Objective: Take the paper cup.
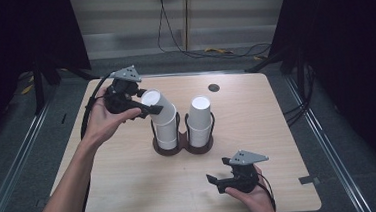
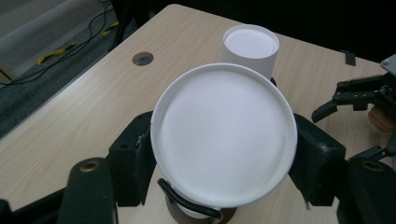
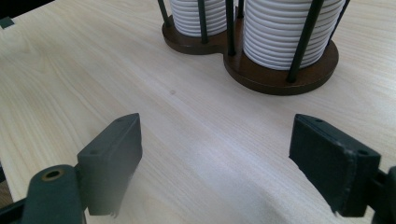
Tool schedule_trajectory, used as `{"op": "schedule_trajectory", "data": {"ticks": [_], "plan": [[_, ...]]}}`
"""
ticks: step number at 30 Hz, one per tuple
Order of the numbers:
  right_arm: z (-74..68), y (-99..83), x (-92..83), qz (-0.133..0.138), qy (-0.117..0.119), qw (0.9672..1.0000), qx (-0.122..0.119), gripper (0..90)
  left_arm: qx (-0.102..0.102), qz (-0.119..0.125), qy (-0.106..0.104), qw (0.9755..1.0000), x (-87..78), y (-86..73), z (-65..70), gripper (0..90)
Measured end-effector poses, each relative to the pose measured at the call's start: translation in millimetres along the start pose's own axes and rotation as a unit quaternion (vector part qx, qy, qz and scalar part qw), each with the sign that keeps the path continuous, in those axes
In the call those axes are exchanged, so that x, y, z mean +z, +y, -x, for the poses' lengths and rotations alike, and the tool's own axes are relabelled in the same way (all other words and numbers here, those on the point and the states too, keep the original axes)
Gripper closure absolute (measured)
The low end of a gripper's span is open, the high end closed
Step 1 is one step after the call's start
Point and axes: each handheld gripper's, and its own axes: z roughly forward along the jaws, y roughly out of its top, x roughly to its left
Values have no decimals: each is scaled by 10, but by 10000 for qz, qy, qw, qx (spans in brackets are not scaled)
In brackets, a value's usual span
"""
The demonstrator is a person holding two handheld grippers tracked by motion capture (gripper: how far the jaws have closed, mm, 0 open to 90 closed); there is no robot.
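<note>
White cup (image 1: 157, 104) is tilting atop the left stack (image 1: 166, 130) of a dark two-slot holder (image 1: 183, 145) at mid-table, with the left gripper (image 1: 143, 107) clamping its rim (image 2: 224, 135). Right stack (image 1: 199, 120) is standing upright beside it. Near the table's (image 1: 122, 191) front edge, the right gripper (image 1: 220, 176) is hovering with jaws spread wide, holding nothing.

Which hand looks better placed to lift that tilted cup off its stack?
The left. Its gripper already clamps the tilted top cup between its jaws, while the right gripper sits open near the table's front edge, away from the holder.
</note>
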Motion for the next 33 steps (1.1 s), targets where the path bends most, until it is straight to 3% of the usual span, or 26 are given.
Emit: {"op": "schedule_trajectory", "data": {"ticks": [16, 23, 26, 33], "plan": [[-11, 0, 0, 3, 26, 10000, -8, 171, -113, 253, -59, 9996, -191, -194, 52, 324], [-10, 3, 0, 34, 55, 10000, -13, 169, -172, 338, -152, 9992, -260, -278, 95, 324], [-14, 4, -1, 38, 60, 10000, -14, 169, -320, 469, -302, 9979, -284, -324, 118, 325], [-36, 3, 17, 32, 109, 9999, -38, 167, -351, 607, -369, 9969, -273, -458, 191, 324]]}}
